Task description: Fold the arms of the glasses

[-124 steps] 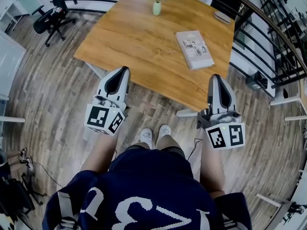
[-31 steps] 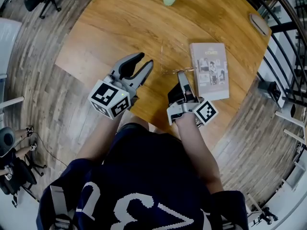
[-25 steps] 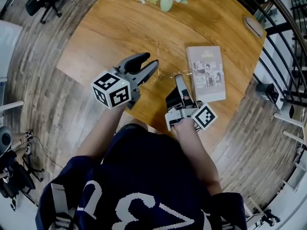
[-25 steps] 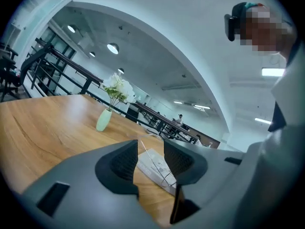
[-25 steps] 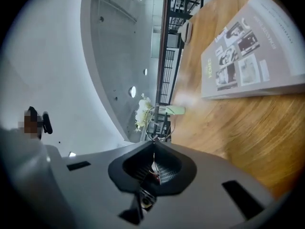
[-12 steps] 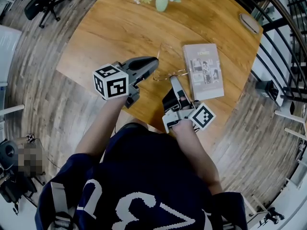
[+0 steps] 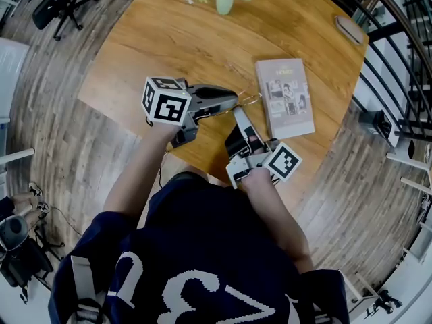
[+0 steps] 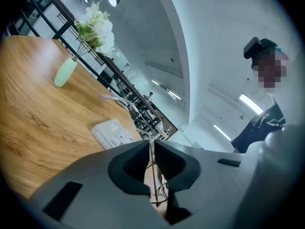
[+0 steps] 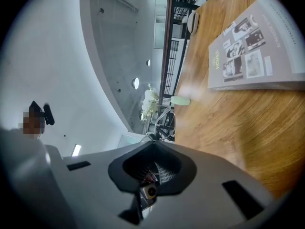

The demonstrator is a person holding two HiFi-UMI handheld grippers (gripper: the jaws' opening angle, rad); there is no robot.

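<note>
L tongs (image 8: pixel 151 143): jaws have just been closing and are now pressed nearly flat, w/ a thin wire of the glasses (image 8: pixel 154 174) running btwn the pads, so pinching it. R tongs (image 9: pixel 153 142): jaws together, nipping the glasses at the very tips; a wire loop sticks out just beyond. Glasses sit btwn the two sets of tips, which nearly meet. Can't tell if they're lifted or resting on the table (image 7: pixel 162 52). Book (image 7: pixel 285 98) lies just right of R tongs; vase (image 7: pixel 223 3) is well beyond both.

Handling, my guess: v. light, thin metal, springy, easily bent. Smooth wire prob. slips or twists in flat pads, and the lenses are fragile. Best hold: one set on the front near a hinge, the other partway along an arm. Swing about the hinge, gentle squeeze only.

Views: only L gripper view shows the wire inside the jaws, and only R gripper view shows the loop past its tips. Head view barely shows the frame against the wood, but it alone gives both tongs tip to tip & the book beside them.
</note>
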